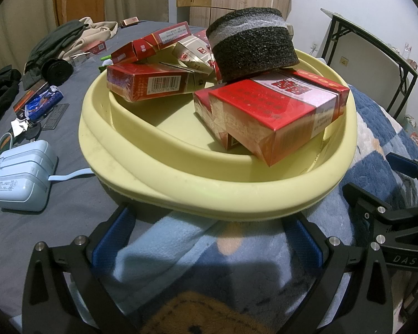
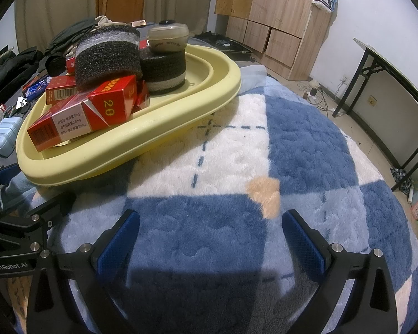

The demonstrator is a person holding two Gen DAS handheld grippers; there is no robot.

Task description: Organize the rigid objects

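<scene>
A pale yellow basin (image 1: pixel 197 192) sits on the blue checked blanket (image 2: pixel 306 144). It holds several red cigarette boxes (image 1: pixel 267 111) and a black foam roll (image 1: pixel 250 44). In the right wrist view the basin (image 2: pixel 153 128) also holds a second foam roll (image 2: pixel 167 69) with a small lidded pot (image 2: pixel 168 37) on top. My left gripper (image 1: pixel 209 222) is open, its fingers just below the basin's near rim. My right gripper (image 2: pixel 209 233) is open and empty over the blanket, to the right of the basin.
A light blue case (image 1: pixel 22 178), snack packs (image 1: pixel 39 103), more red boxes and dark clothes (image 1: pixel 55 41) lie on the grey sheet to the left. A black folding table (image 2: pixel 398 89) and wooden cabinets (image 2: pixel 276 14) stand at the right and back.
</scene>
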